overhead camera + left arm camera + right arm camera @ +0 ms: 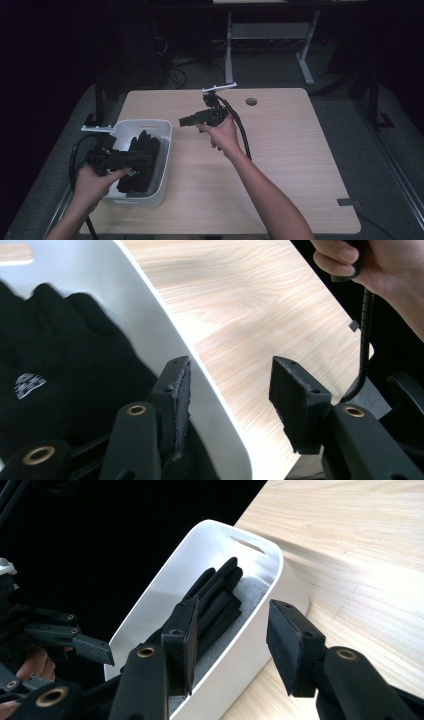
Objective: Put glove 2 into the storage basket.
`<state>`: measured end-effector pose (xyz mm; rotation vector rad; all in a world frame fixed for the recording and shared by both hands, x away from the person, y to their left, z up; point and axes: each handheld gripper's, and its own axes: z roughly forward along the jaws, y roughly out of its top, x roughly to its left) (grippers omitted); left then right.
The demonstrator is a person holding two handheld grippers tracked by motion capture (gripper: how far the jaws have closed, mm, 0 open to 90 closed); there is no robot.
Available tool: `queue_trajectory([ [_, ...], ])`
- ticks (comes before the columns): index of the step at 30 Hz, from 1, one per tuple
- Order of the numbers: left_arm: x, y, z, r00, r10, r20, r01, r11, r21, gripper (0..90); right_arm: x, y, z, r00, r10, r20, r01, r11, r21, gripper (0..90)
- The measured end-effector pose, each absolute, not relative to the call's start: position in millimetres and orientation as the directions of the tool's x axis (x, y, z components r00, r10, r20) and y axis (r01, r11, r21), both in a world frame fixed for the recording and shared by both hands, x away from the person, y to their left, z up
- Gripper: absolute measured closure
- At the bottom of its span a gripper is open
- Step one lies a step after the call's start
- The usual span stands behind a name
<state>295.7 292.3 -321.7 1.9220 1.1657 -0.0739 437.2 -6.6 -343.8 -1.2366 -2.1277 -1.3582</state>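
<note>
Two hand-held claws over a wooden table beside a white bin of black gloves.
Left claw spread astride the bin wall; right claw spread, empty; one glove's small white logo is unreadable.

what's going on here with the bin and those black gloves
A person holds a two-jaw gripper in each hand at a wooden table. The left gripper hangs open over the white bin, which holds black gloves. The right gripper is raised above the table, open and empty, pointing toward the bin. Nothing is gripped yet.
</note>
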Motion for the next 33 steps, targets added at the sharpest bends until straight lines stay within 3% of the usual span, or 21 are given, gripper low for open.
queue_trajectory([
  [33, 308.0, 217.7, -321.3, 0.664, 0.610, -0.433, 0.699, -0.301, 0.649, 43.0, 419.7, -86.4, -350.1, -0.528, 0.520, 0.672, 0.816, 0.092, 0.570, 50.5],
])
